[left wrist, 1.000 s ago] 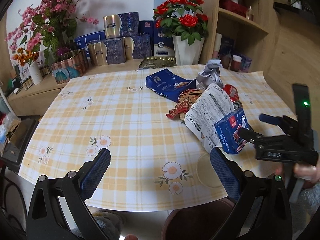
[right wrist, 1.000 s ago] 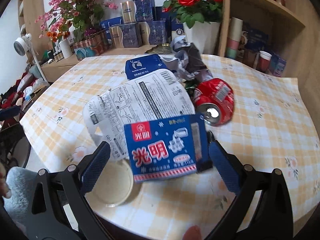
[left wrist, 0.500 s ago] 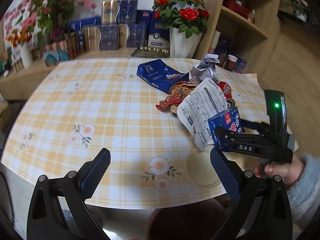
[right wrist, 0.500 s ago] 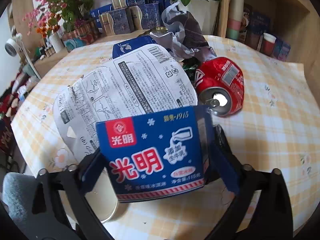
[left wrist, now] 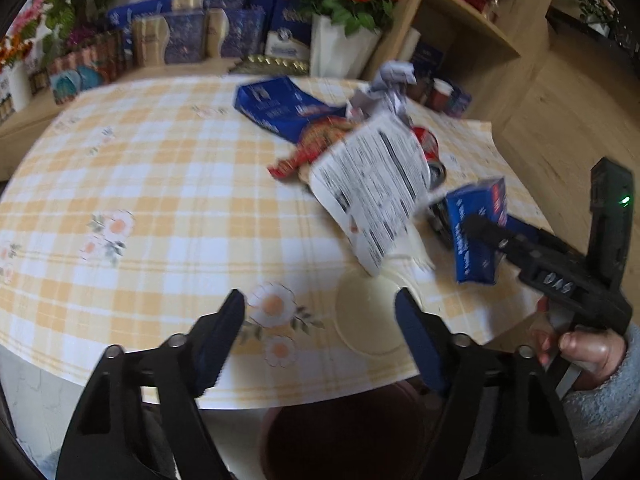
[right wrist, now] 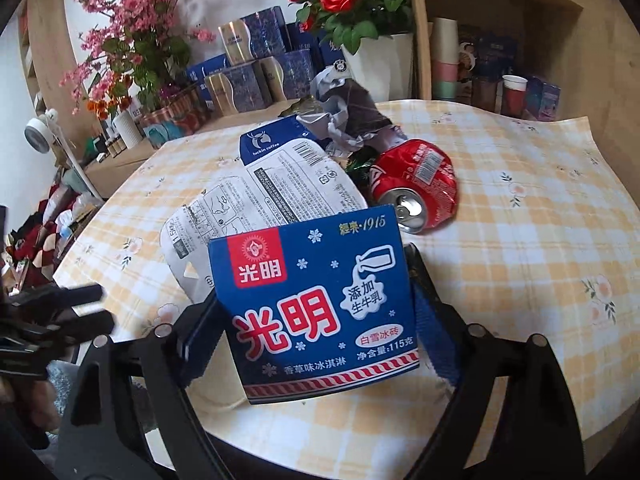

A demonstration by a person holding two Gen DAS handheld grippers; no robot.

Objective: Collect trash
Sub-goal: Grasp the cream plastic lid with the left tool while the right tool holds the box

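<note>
The blue ice-cream carton [right wrist: 320,312] sits squarely between the two fingers of the right tongs [right wrist: 316,320], its printed face toward the camera and upright, lettering reading level, its wide side running across from finger to finger; the pads press its left and right edges, so the right tongs are pinching it, and its lower edge hangs over the counter's [right wrist: 532,240] near rim. In the left wrist view the same carton [left wrist: 476,236] shows tilted, held clear above the checked cloth. Just behind it lies a white printed lid [right wrist: 264,204] peeled back from a pale round cup [left wrist: 372,320] (what the cup holds cannot be told). To the right rests a crushed red can [right wrist: 416,184] on its side, mouth toward the camera, with crumpled grey paper [right wrist: 348,116] and a blue coffee bag [right wrist: 272,144] behind. The left tongs [left wrist: 320,344] are spread and closing with nothing between them, poised over the counter edge beside the cup. A white vase of red roses [right wrist: 380,60] stands further back.
</note>
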